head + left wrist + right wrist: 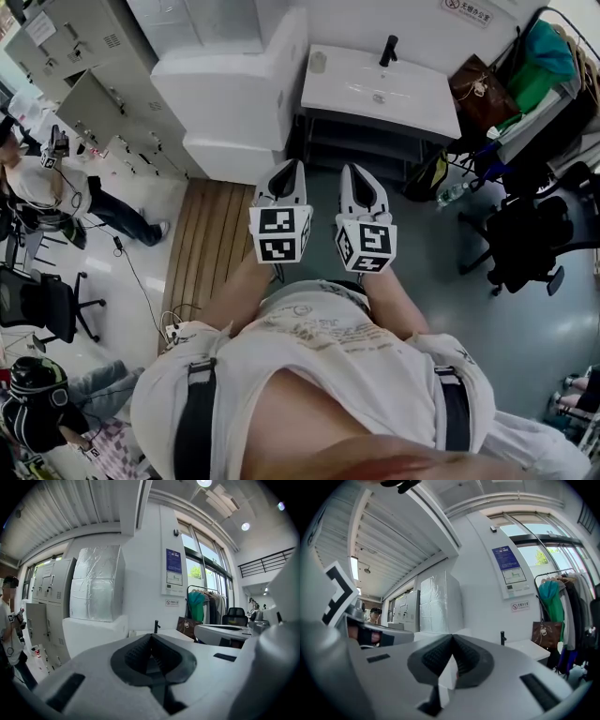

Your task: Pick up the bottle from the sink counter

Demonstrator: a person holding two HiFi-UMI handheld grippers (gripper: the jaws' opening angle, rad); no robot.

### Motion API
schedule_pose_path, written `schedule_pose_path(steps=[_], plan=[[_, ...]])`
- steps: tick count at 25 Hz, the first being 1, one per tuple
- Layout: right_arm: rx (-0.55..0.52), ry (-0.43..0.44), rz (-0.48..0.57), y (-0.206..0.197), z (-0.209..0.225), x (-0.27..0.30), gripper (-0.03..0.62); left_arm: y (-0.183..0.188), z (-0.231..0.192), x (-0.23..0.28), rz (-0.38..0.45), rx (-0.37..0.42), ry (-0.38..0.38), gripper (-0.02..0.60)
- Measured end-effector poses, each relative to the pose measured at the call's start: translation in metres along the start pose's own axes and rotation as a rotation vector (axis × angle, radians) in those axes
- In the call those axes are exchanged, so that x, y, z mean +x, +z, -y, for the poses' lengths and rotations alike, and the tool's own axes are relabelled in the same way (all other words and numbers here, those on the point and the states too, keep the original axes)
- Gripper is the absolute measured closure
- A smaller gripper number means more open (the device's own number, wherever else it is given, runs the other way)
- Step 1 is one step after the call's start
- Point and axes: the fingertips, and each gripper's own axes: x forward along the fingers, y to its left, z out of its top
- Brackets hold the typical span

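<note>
Head view: a grey floor [525,347] fills the right side of the room, and a wooden slatted panel [208,246] lies left of centre. At top centre stands the white sink counter [412,105], with its black faucet [388,49] at the back edge. The small pale bottle [319,62] stands upright on the counter's left end, well apart from both claws. Grey lockers [66,47] fill the upper left, and a brown handbag [478,94] sits at the upper right. The left gripper [286,171] and right gripper [362,174] sit side by side at centre, pointing toward the sink counter.

Left gripper view: the jaws are clenched tip to tip on nothing. The bottle [132,633] shows just left of them, and the faucet [157,626] just above.

Right gripper view: these jaws also meet, with nothing between them. The faucet [503,638] and sink counter [529,649] lie to their right.
</note>
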Motion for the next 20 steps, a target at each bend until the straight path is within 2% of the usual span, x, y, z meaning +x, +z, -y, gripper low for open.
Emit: schedule_pose_path(steps=[11, 20], plan=[[0.010, -0.023, -0.011, -0.011, 0.008, 0.011, 0.569, -0.011, -0.005, 0.017, -0.029, -0.009, -0.023, 0.561], [0.020, 0.016, -0.011, -0.016, 0.029, 0.068, 0.569, -0.005, -0.020, 0.070, -0.026, 0.003, 0.003, 0.561]])
